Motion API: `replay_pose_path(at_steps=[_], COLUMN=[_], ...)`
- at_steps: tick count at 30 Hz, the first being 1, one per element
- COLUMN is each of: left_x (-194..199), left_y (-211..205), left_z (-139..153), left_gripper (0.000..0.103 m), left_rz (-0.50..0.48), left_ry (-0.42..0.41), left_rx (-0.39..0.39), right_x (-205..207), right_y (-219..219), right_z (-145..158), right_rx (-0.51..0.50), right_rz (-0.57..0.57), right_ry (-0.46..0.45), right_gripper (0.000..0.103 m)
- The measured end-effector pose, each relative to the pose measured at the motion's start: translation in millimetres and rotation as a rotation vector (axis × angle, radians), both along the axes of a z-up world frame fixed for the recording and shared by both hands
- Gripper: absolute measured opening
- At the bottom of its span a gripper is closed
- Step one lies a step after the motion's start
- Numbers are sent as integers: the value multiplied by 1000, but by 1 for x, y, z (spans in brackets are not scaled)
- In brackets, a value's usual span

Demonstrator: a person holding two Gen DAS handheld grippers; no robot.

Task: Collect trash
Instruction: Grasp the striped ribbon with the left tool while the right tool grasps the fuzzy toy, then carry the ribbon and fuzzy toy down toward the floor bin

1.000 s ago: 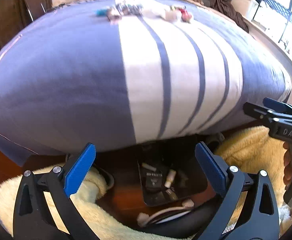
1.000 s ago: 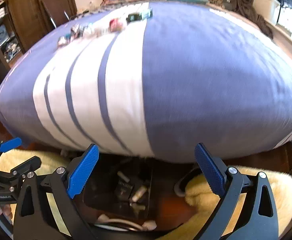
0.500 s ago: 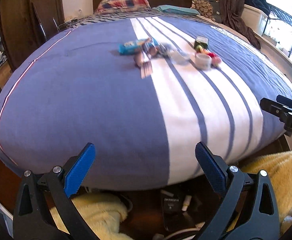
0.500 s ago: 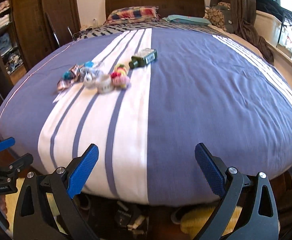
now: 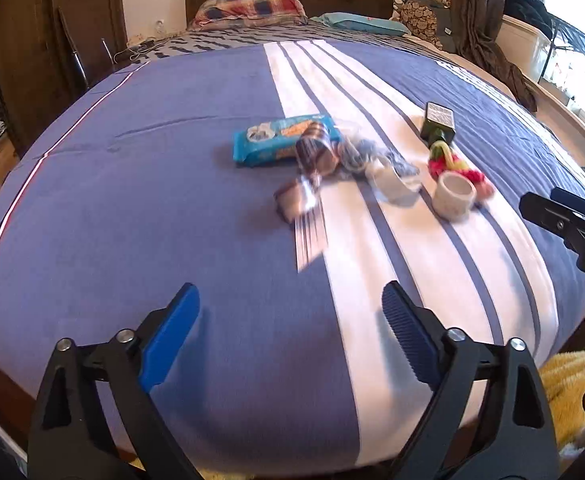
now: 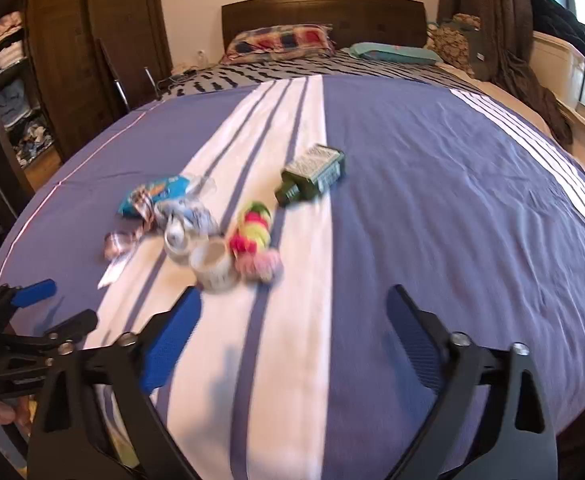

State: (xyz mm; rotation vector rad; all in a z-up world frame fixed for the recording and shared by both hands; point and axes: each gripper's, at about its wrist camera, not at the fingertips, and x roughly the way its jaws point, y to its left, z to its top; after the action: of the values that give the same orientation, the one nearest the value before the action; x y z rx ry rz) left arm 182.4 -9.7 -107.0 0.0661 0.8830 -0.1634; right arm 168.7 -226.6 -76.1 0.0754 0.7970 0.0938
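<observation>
since the bed (image 5: pixel 132 208) is soft, we risk pushing trash into the cover: wrapper (image 5: pixel 280 142), bottle (image 6: pixel 312 178), cup (image 5: pixel 454 197) sit mid-bed. left gripper (image 5: pixel 288 330) and right gripper (image 6: pixel 292 334) jaws apart but just been closing, nothing between.

My bed's cover (image 5: pixel 152 200) is soft matt cloth, lightly creased. On it lie a glossy blue plastic wrapper (image 5: pixel 276 140), crinkled shiny foil (image 5: pixel 298 200), and a dark green glass bottle (image 6: pixel 312 176). My left hand-held gripper (image 5: pixel 288 332) is matt black plastic with ribbed blue pads (image 5: pixel 406 336); the headboard (image 6: pixel 324 16) is smooth dark wood.
</observation>
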Motion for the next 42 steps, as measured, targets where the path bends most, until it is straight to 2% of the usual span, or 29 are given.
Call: replay_pose_path(at_steps=[4,6,11,23,25,26,27,28,31,36,42], left_x=[22,31,49,76,77,77,77,77,74,60,32], left_y=[-3,-6,-11,-9,-9,-9,-8,-7,-5,-5,-12], left_z=[1,1,-4,-13,-14,-14,-14,-13,-11,-5,29], left_gripper=[75,74,71,51,45,35,25,21,7,3,2], left_rz=[3,-2,-4,-8,-12,-11,-8,-6,-8,-13,-28], left_ry=[-2,-5,9,15,10,9,8,10,14,5,-75], left_rx=[-8,-8,-3,-8,-2,0,-1,-6,-8,-13,-20], right_x=[25,35,51,86,90,92,93,93,91,77,59], right_y=[3,5,9,18,20,21,22,23,28,25,17], right_z=[-4,-7,-16,-33,-33,-32,-32,-32,-30,-20,8], right_rx=[12,16,24,69,60,55,51,50,41,38,39], right_rz=[21,32,62,90,87,89,90,97,118,108,100], right_ry=[20,29,51,111,113,114,113,112,108,69,9], right_gripper=[60,55,54,52,52,51,44,32,29,26,26])
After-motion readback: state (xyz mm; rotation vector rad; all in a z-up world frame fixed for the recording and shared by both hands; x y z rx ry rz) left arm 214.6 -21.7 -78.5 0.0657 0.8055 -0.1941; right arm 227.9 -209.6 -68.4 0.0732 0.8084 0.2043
